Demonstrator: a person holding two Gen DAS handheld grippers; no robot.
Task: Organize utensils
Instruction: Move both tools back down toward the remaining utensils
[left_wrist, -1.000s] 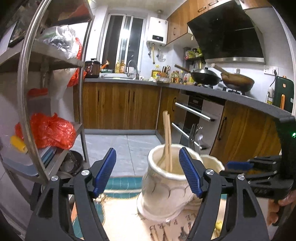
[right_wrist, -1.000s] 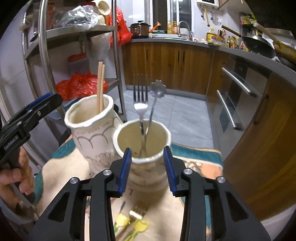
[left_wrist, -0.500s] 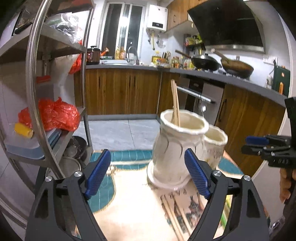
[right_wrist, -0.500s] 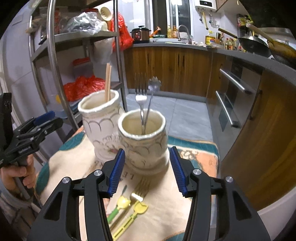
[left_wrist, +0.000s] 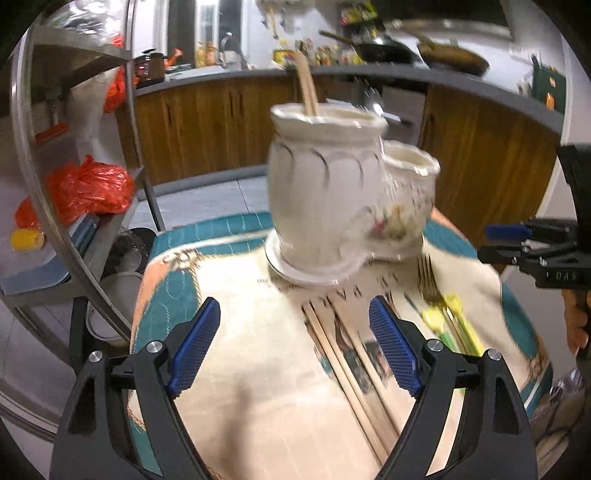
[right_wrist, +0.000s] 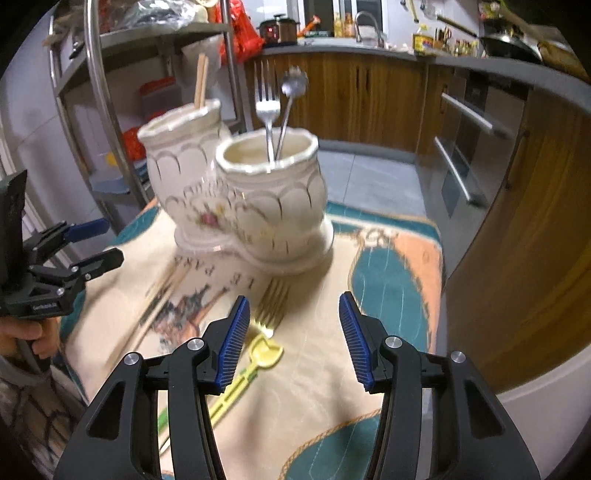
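A cream ceramic holder with two joined pots stands on a patterned cloth. The taller pot (left_wrist: 325, 181) (right_wrist: 181, 155) holds wooden chopsticks (left_wrist: 306, 88) (right_wrist: 201, 79). The lower pot (right_wrist: 273, 192) (left_wrist: 406, 195) holds a silver fork (right_wrist: 266, 110) and a spoon (right_wrist: 291, 92). On the cloth lie loose chopsticks (left_wrist: 351, 365) (right_wrist: 155, 295), a gold fork (left_wrist: 428, 280) (right_wrist: 271, 306) and yellow-green plastic utensils (left_wrist: 448, 325) (right_wrist: 258, 358). My left gripper (left_wrist: 295, 347) is open and empty above the loose chopsticks. My right gripper (right_wrist: 293, 339) is open and empty above the gold fork.
A metal shelf rack (left_wrist: 66, 177) with red bags (left_wrist: 88, 188) stands left of the table. Wooden kitchen cabinets (right_wrist: 354, 99) and an oven (right_wrist: 465, 147) lie beyond. The cloth's edge (right_wrist: 439, 280) drops off on the right, near a brown cabinet (right_wrist: 524, 221).
Both grippers have pulled back from the pots and opened wider. The loose utensils on the cloth have come into view below them.
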